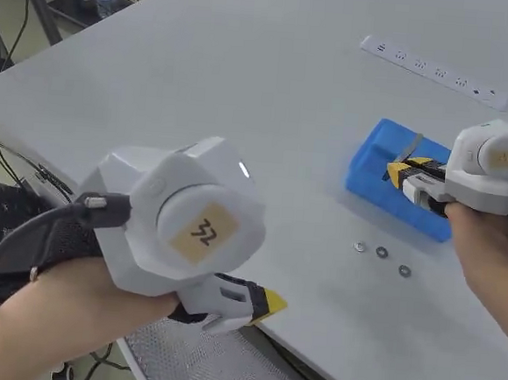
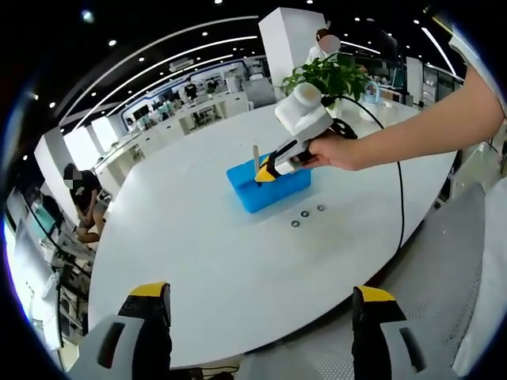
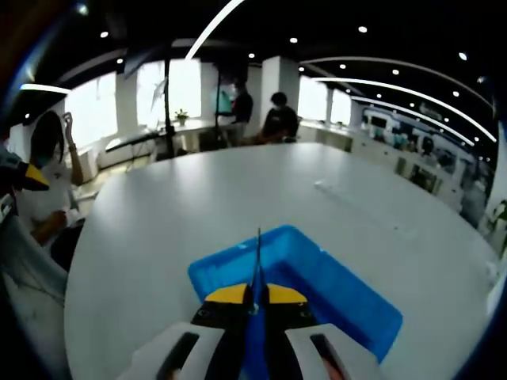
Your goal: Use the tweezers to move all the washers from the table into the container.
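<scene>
1. The right tongs [image 3: 255, 294] are pressed together on the tweezers [image 3: 257, 257], whose tips hang over the blue container [image 3: 341, 297]. Whether they carry anything is too small to tell. If the squeeze slackens, the tweezers could twist or slip in the jaws.
2. Three washers [image 1: 381, 252] lie close together on the desk [image 1: 245, 84], just beside the container. They look thin and flat, so the tweezer tips may skid off a rim, flick one away or knock its neighbour.
3. One gripped poorly might drop short of the container wall.
4. The left tongs [image 2: 261, 294] are spread and hold nothing, near the desk edge and well apart from the work. Nothing steadies the container if it is bumped.
</scene>
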